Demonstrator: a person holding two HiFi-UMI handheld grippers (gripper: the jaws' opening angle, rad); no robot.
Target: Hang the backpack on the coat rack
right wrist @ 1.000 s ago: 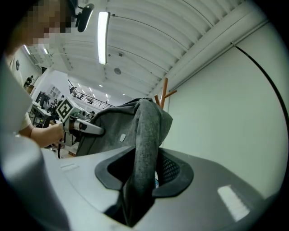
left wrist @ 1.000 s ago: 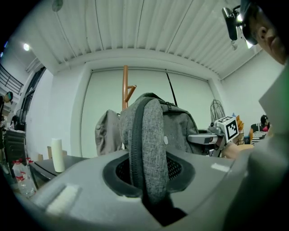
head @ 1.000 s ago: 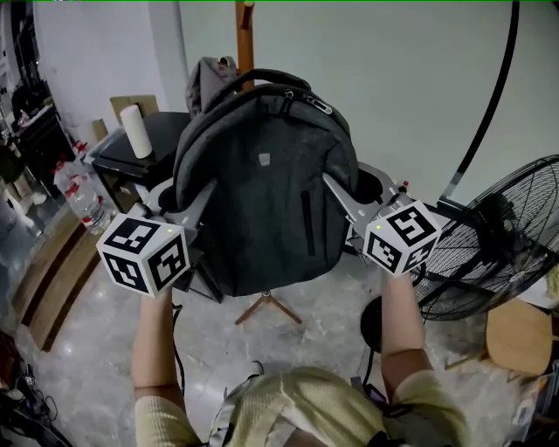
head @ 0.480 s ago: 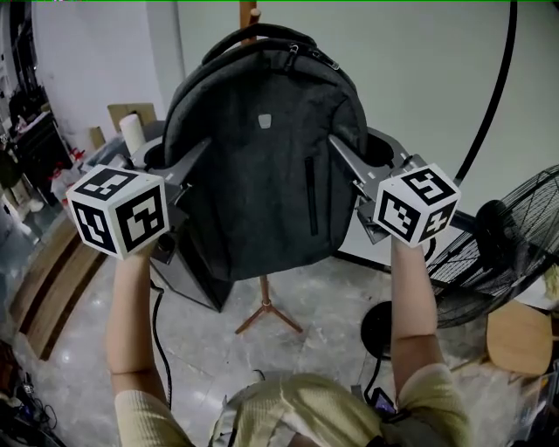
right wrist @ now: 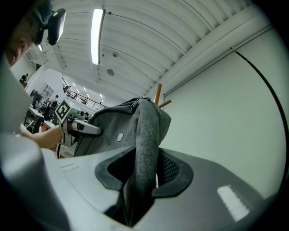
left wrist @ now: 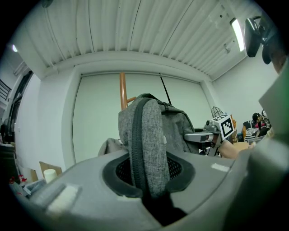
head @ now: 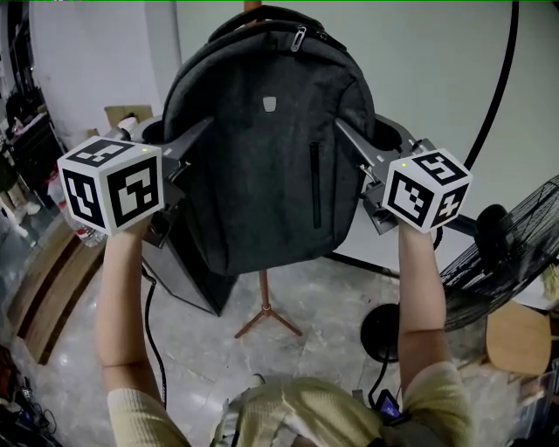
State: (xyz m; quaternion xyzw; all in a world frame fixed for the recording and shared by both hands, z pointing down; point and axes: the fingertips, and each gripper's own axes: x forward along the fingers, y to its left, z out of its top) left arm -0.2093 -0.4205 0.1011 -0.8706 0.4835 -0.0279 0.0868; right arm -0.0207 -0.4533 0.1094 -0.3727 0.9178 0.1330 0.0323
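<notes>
The person is holding the dark grey backpack (head: 262, 157) upright in the air between 2 grippers, just in front of the wooden coat rack (head: 263, 297). The left gripper (head: 190, 140) is pinching the bag's left side edge. The right gripper (head: 351, 138) is pinching its right side edge. The bag's top handle (head: 262, 14) is sitting close to the rack's pole.
</notes>
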